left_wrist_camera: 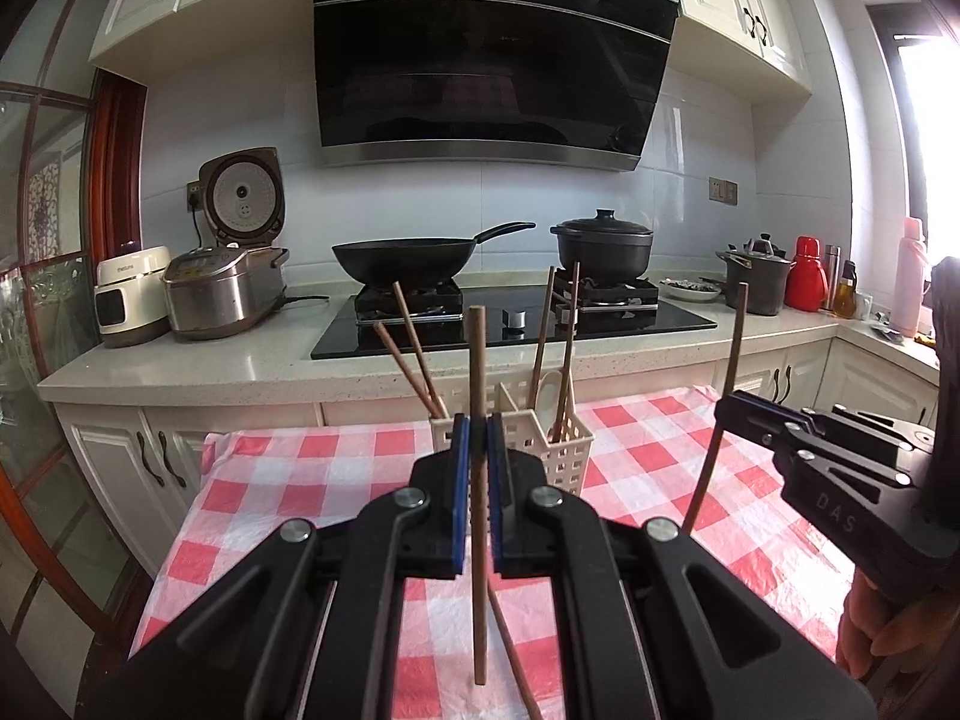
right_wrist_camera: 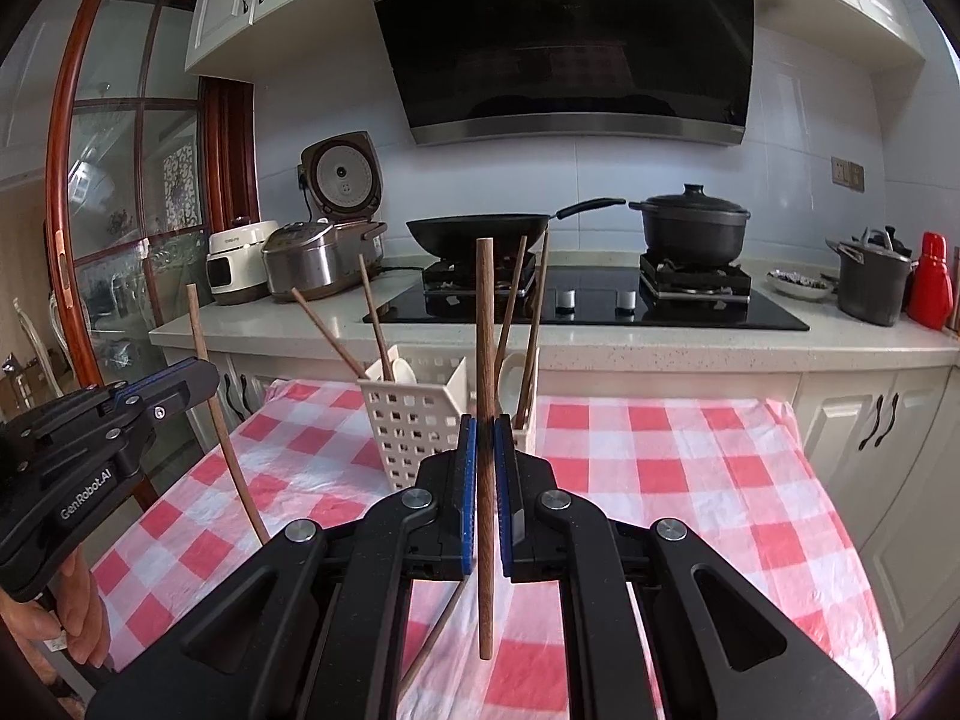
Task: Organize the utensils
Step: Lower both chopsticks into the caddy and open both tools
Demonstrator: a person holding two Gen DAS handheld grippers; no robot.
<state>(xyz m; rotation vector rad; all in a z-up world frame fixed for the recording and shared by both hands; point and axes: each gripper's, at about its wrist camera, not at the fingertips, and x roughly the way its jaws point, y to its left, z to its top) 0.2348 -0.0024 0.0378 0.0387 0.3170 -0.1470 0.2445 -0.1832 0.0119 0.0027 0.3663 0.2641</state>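
A desk (left_wrist_camera: 648, 468) under a red-and-white checked cloth stands before a kitchen counter (left_wrist_camera: 180, 360) with a black hob, a wok (left_wrist_camera: 402, 261), a lidded pot (left_wrist_camera: 603, 246) and rice cookers. On the cloth sits a white perforated utensil holder (left_wrist_camera: 564, 450), chopsticks and a pale spoon leaning out of it. The left gripper (left_wrist_camera: 478, 438) is clenched on a wooden chopstick (left_wrist_camera: 478, 372), long axis upright, lower end hanging above the cloth. The right gripper (right_wrist_camera: 486, 444) likewise clamps another chopstick (right_wrist_camera: 485, 324), held near vertical just before the holder
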